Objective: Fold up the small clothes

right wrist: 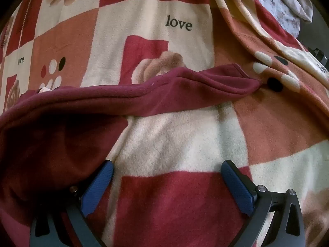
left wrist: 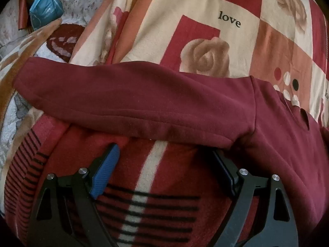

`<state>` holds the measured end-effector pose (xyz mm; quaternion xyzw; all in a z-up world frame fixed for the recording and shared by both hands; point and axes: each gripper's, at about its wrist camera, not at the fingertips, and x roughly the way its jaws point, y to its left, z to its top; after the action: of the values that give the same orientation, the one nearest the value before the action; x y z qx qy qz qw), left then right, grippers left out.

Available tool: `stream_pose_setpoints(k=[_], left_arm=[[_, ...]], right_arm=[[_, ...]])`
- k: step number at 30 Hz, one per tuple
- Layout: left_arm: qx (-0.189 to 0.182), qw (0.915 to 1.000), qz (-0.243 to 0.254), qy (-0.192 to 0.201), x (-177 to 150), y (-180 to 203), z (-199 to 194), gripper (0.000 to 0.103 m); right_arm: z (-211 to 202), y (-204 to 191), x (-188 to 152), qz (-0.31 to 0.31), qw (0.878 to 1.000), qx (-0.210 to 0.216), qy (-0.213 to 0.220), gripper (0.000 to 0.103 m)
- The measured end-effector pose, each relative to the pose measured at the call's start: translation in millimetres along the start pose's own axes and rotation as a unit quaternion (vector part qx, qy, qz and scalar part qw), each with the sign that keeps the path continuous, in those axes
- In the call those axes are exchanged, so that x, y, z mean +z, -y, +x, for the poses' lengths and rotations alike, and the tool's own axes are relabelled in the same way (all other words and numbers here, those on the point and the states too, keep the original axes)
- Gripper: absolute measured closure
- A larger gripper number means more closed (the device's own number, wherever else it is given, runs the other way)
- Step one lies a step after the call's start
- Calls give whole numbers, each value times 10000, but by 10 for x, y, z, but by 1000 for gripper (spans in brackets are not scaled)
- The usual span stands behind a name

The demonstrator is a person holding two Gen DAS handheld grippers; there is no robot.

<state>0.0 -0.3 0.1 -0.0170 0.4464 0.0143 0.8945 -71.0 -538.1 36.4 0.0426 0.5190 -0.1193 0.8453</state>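
The maroon top (left wrist: pixel 144 94) lies spread across the middle of both frames on the blanket (left wrist: pixel 236 4), one sleeve (right wrist: pixel 205 86) reaching toward my right view's centre right. My left claw (left wrist: pixel 166 158) and right claw (right wrist: pixel 167 170) are both spread wide, holding nothing, low in frame. Risk, I judge: the fluffy blanket gets pinched along with the sleeve's edge.

The left gripper (left wrist: pixel 165 158) has black, skeletal arms with triangular cut-outs and round silver screw heads at the joints; its fingers (left wrist: pixel 105 171) carry ribbed blue pads, the right-side pad seen mostly edge-on and dark; the right gripper (right wrist: pixel 167 177) is built alike: dark metal links, silver screws, blue textured pads (right wrist: pixel 238 187) on both fingers.
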Motion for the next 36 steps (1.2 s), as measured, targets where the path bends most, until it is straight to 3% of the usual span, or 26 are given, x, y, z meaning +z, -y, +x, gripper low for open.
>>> stream_pose_setpoints(k=[23, 27, 32, 36], left_arm=[[-11, 10000, -1, -16, -1, -5, -1, 15], [-131, 9997, -8, -229, -1, 5, -42, 15], [85, 9988, 101, -480, 14, 78, -161, 15], [152, 9998, 75, -80, -4, 64, -460, 15]], right_arm=[[3, 4, 1, 1, 10000, 2, 0, 0], [4, 7, 1, 1, 10000, 1, -7, 0], [-32, -23, 17, 143, 9997, -35, -187, 0], [-127, -28, -29, 382, 9988, -6, -314, 0]])
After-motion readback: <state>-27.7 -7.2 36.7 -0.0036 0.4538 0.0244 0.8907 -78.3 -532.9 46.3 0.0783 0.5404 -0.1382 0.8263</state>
